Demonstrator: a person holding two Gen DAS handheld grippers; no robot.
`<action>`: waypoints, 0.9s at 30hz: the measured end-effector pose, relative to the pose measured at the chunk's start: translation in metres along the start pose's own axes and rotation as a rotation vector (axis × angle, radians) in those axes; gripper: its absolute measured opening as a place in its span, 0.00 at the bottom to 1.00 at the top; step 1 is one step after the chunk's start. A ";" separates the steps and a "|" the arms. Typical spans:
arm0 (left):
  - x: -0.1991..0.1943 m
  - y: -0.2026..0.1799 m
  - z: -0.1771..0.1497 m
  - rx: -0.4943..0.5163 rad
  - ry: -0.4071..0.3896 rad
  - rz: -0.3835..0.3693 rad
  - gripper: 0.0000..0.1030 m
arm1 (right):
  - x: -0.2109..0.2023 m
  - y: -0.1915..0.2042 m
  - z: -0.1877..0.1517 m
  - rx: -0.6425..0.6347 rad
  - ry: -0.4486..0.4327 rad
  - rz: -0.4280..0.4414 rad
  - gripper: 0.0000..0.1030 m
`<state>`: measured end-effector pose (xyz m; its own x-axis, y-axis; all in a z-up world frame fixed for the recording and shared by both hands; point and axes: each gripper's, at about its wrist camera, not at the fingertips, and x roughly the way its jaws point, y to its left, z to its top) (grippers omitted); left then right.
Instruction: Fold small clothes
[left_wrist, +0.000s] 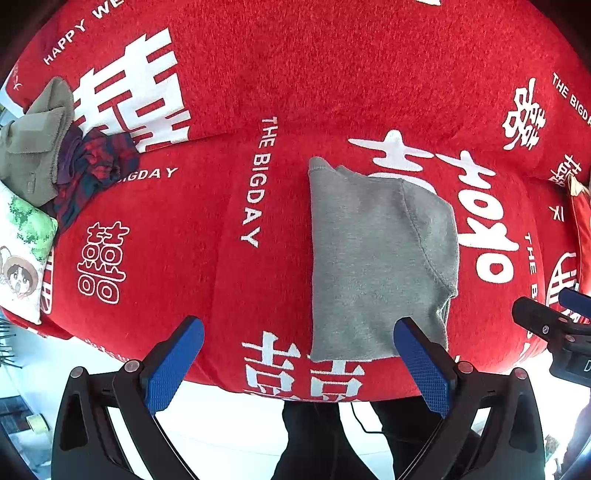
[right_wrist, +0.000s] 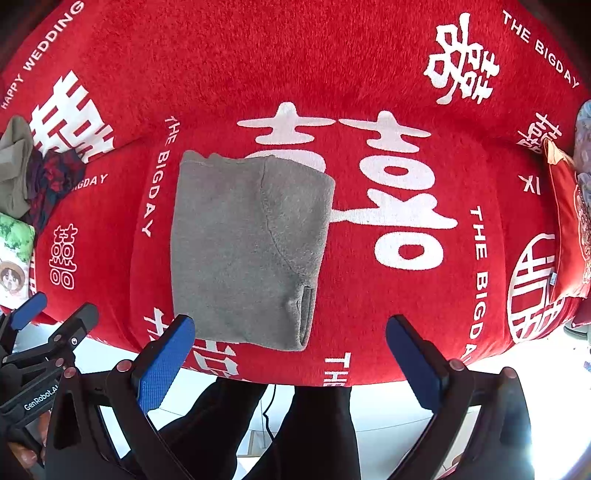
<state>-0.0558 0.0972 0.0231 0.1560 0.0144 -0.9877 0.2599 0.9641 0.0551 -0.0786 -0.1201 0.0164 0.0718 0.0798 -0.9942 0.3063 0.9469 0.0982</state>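
A grey garment (left_wrist: 376, 258) lies folded into a flat rectangle on the red blanket (left_wrist: 258, 92), near its front edge. It also shows in the right wrist view (right_wrist: 243, 251). My left gripper (left_wrist: 299, 354) is open and empty, held above the front edge with the garment's near hem between and beyond its fingers. My right gripper (right_wrist: 291, 350) is open and empty, just in front of the garment's near right corner. The right gripper also shows at the right edge of the left wrist view (left_wrist: 554, 325), and the left gripper at the left edge of the right wrist view (right_wrist: 44, 328).
A pile of clothes, olive (left_wrist: 33, 147) and red-and-navy plaid (left_wrist: 96, 162), sits at the far left of the blanket. A printed cushion (left_wrist: 22, 251) lies in front of it. A red cushion (right_wrist: 569, 229) is at the right. The person's dark legs (right_wrist: 314, 424) stand below the front edge.
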 end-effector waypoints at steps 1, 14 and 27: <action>0.000 0.000 0.000 0.000 0.000 0.000 1.00 | 0.000 0.000 0.000 -0.002 0.000 -0.001 1.00; -0.003 0.003 0.001 -0.006 -0.007 0.002 1.00 | -0.001 0.004 0.001 -0.021 -0.003 -0.008 1.00; -0.003 0.003 0.000 -0.005 -0.009 0.003 1.00 | -0.003 0.003 0.001 -0.016 -0.003 -0.011 1.00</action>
<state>-0.0560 0.0999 0.0257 0.1651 0.0152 -0.9862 0.2548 0.9653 0.0575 -0.0768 -0.1177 0.0192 0.0715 0.0687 -0.9951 0.2922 0.9524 0.0867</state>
